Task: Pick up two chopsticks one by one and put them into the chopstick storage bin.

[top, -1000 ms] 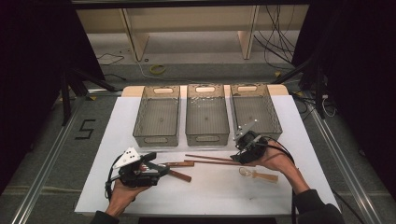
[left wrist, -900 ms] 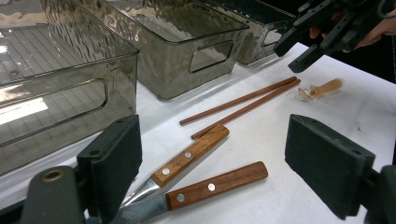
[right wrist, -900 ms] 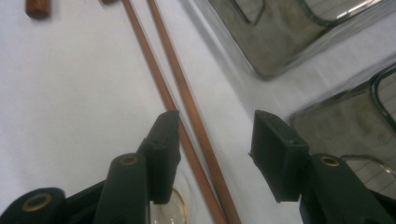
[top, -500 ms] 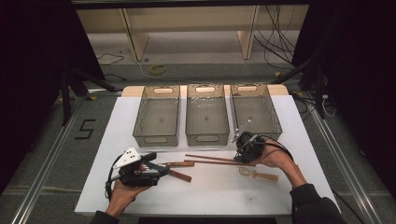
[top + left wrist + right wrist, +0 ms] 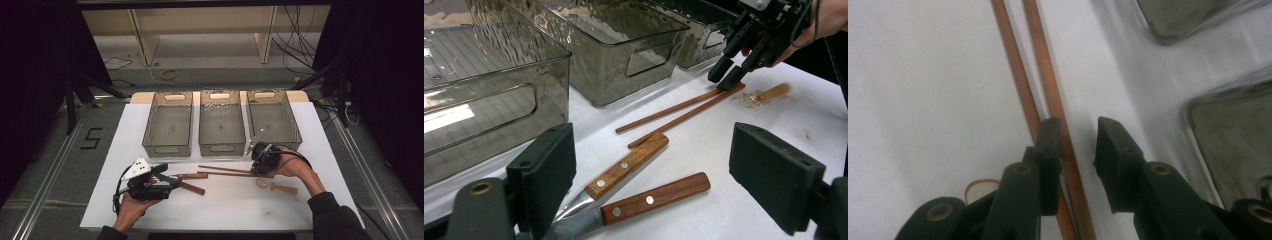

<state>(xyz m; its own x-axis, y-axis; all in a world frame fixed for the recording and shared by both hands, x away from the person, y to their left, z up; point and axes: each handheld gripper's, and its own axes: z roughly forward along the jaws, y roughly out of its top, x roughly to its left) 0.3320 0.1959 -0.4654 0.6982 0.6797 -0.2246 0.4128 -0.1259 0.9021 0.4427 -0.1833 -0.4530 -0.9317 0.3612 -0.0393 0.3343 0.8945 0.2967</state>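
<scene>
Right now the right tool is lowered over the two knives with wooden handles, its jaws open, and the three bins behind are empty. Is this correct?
One detail is wrong. The right tool is lowered over the two chopsticks, not the knives; the right gripper view shows them between its open jaws. The knives lie before the left tool. The three bins are empty.

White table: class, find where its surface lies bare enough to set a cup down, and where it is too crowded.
Bare: the white table's near strip between the two forearms, and its left margin beside the left bin. Crowded: the middle band before the bins, where the knives, chopsticks and spoon lie with the left gripper and right gripper.
</scene>
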